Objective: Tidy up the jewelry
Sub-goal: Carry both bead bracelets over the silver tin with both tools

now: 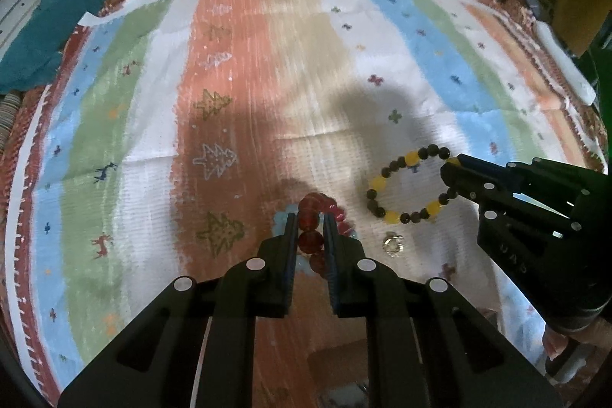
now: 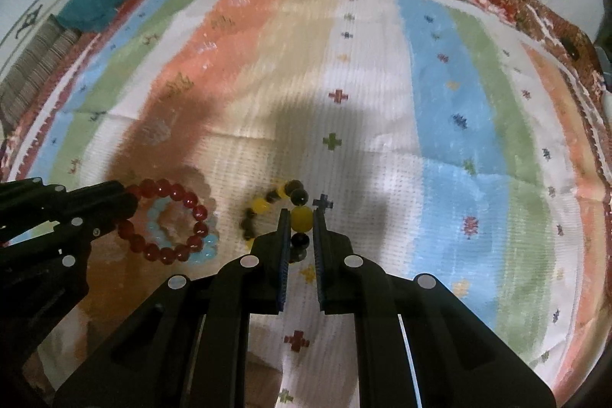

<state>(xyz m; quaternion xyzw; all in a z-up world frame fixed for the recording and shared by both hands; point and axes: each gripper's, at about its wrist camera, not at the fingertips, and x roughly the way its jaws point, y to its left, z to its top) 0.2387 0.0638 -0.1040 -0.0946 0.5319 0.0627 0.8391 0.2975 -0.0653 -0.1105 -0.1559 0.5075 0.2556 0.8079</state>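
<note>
The left gripper (image 1: 309, 217) has its two fingers squeezed narrow around the red bead bracelet (image 2: 168, 220), holding a bead near one side of the ring. The right gripper (image 2: 300, 217) is also squeezed narrow, and it holds a fat yellow bead of the yellow and black bead bracelet (image 1: 409, 186). Both bracelets are low over the striped cloth (image 1: 344, 83) or resting on it, near each other but apart. A pale blue bead bracelet (image 2: 208, 241) peeks out from under the red one, and they look like they touch. A small silver ring (image 1: 393, 244) lies on the cloth between the two grippers, just beside the yellow and black bracelet. I think some things could go wrong here. Round beads are smooth, so one could pop out of the fingers if the grip is on its edge. If the red bracelet goes up, it may snag the blue one and drag it along. The silver ring is tiny, so a swinging bracelet or a gripper could bump it and send it rolling. A hard tug could also stretch the string inside a bracelet.
</note>
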